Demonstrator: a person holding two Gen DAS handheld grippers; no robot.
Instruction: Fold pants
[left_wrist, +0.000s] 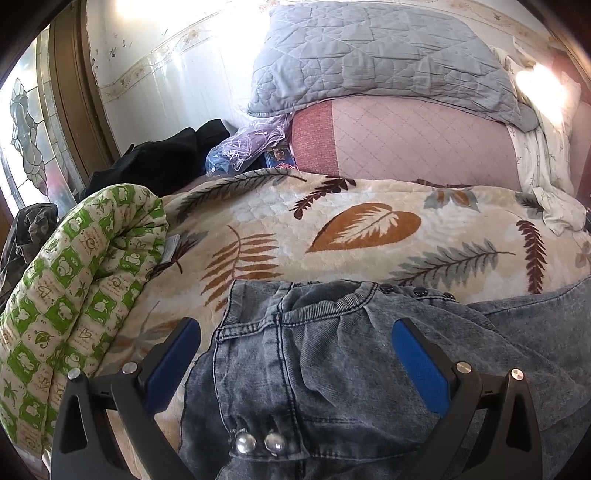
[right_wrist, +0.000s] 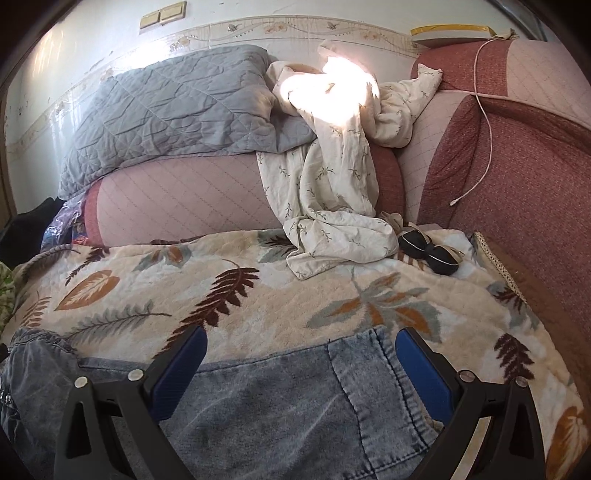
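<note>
Washed grey-blue denim pants (left_wrist: 332, 369) lie on a cream leaf-print blanket (left_wrist: 332, 229). In the left wrist view their waistband end, with snaps and two metal buttons (left_wrist: 260, 442), is bunched between and under my left gripper (left_wrist: 295, 332), which is open above it. The right wrist view shows the pants (right_wrist: 277, 406) spread flat, with a hemmed leg end near the blanket (right_wrist: 295, 295). My right gripper (right_wrist: 301, 341) is open over that leg, nothing held between its blue pads (right_wrist: 424, 369).
A rolled green-and-white quilt (left_wrist: 74, 295) lies left of the pants. Behind are a grey quilted pillow (right_wrist: 177, 107), a pink bolster (left_wrist: 424, 140), a crumpled white floral sheet (right_wrist: 332, 184), dark clothes (left_wrist: 155, 162), a small black item (right_wrist: 432, 251) and a red-brown cushion (right_wrist: 517, 184) with a cable.
</note>
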